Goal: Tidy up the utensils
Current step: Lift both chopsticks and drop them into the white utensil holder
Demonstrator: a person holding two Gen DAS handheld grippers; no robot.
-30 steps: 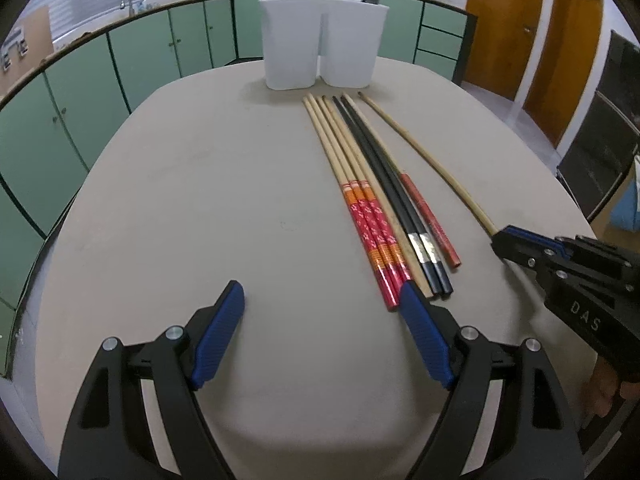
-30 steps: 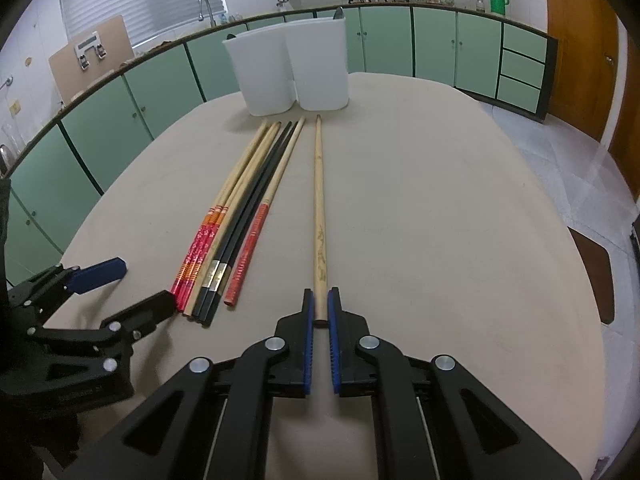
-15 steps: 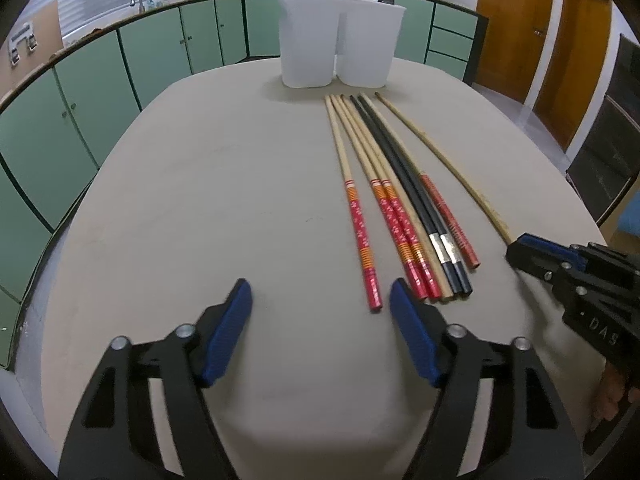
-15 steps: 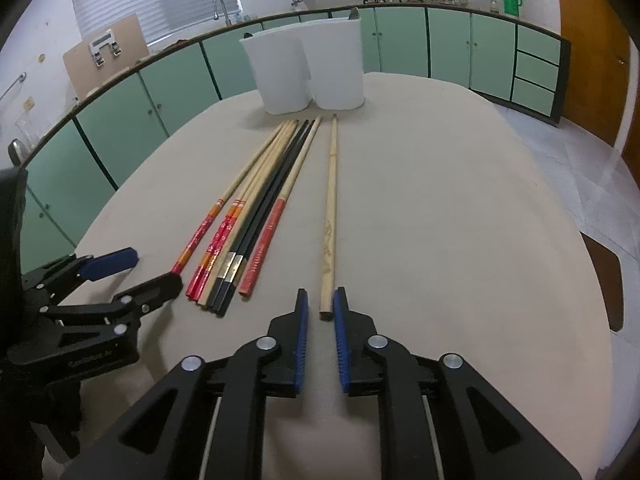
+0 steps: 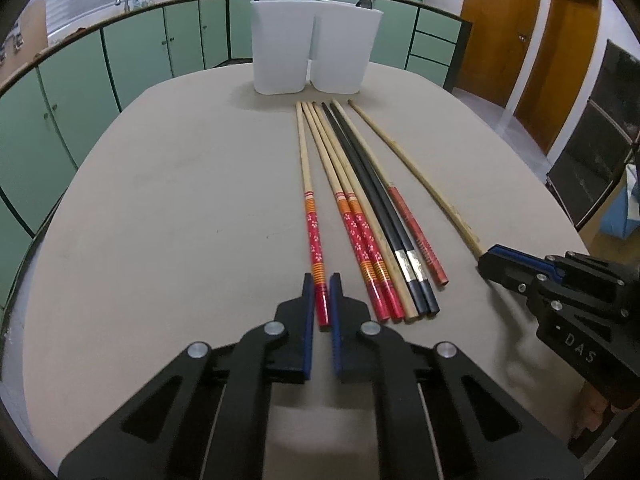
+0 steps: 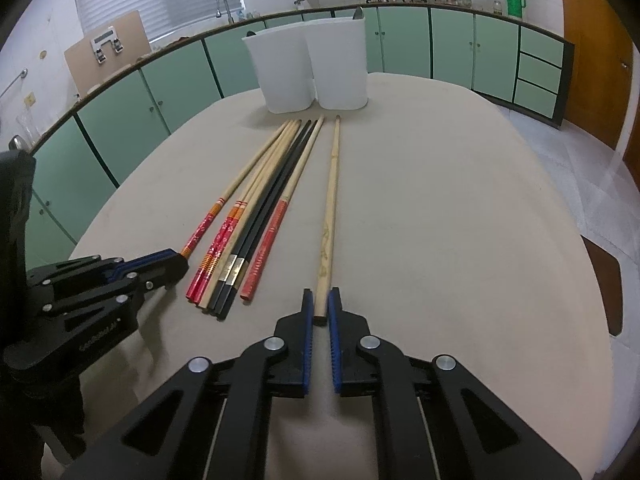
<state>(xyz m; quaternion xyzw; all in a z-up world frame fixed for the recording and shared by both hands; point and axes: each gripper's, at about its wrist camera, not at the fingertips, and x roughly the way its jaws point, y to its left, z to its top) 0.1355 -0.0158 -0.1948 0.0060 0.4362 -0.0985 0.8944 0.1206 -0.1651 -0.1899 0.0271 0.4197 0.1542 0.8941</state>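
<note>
Left gripper (image 5: pixel 321 286) jaws clamped on the red-handled chopstick (image 5: pixel 313 224); right gripper (image 6: pixel 319 300) jaws clamped on the plain bamboo chopstick (image 6: pixel 330 208). Lift both ends level, then tip-first toward the white holders (image 5: pixel 314 46) at 12 o'clock, clear of the remaining chopstick bundle (image 5: pixel 360 208).

Between the blue-padded black fingers (image 5: pixel 308 304) of the left gripper (image 5: pixel 320 300) lies a pale chopstick (image 5: pixel 312 224) whose end is red with white flowers and orange stripes. Beside it lie two more of that pattern (image 5: pixel 362 240), two black ones with gold bands (image 5: pixel 384 216) and a red-ended one (image 5: pixel 416 236). The plain tan chopstick (image 6: pixel 328 224) sits between the right gripper's (image 6: pixel 320 308) blue pads. The counter (image 5: pixel 180 208) is beige, the holder (image 5: pixel 312 60) white.
</note>
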